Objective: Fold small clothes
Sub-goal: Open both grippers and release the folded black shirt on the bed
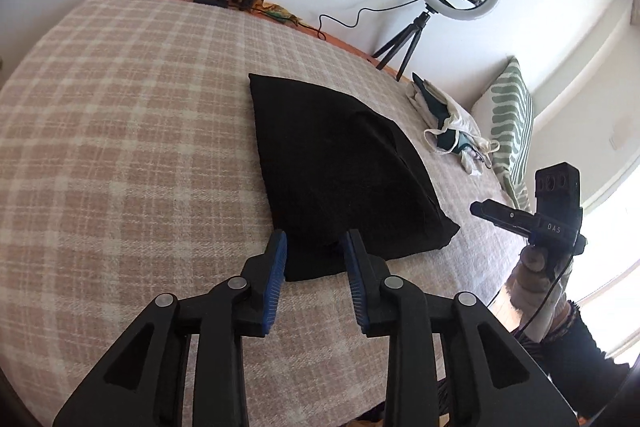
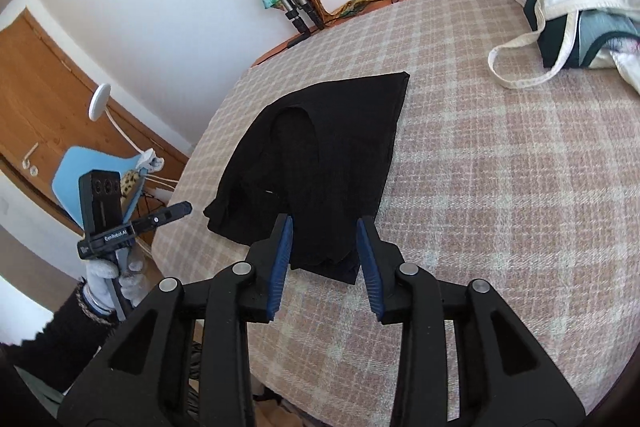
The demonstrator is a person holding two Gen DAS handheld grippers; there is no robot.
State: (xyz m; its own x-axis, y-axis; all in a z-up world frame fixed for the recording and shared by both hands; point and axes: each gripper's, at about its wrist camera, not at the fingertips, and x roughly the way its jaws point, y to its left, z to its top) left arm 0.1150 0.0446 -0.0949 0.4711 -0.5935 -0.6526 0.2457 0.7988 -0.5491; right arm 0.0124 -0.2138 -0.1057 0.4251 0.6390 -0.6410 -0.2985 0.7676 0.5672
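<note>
A folded black garment (image 1: 340, 171) lies on a checked bedspread (image 1: 120, 131). The left gripper (image 1: 316, 259) and right gripper (image 2: 325, 247) both stand released over its near edge, jaws apart, gripping nothing. Risk: catching one layer could undo the fold

Checked bed (image 1: 120, 115) carries a black garment (image 1: 336, 163) mid-cover (folded), a clothes pile (image 1: 444, 119) and striped pillow (image 1: 512, 123) beyond.
</note>
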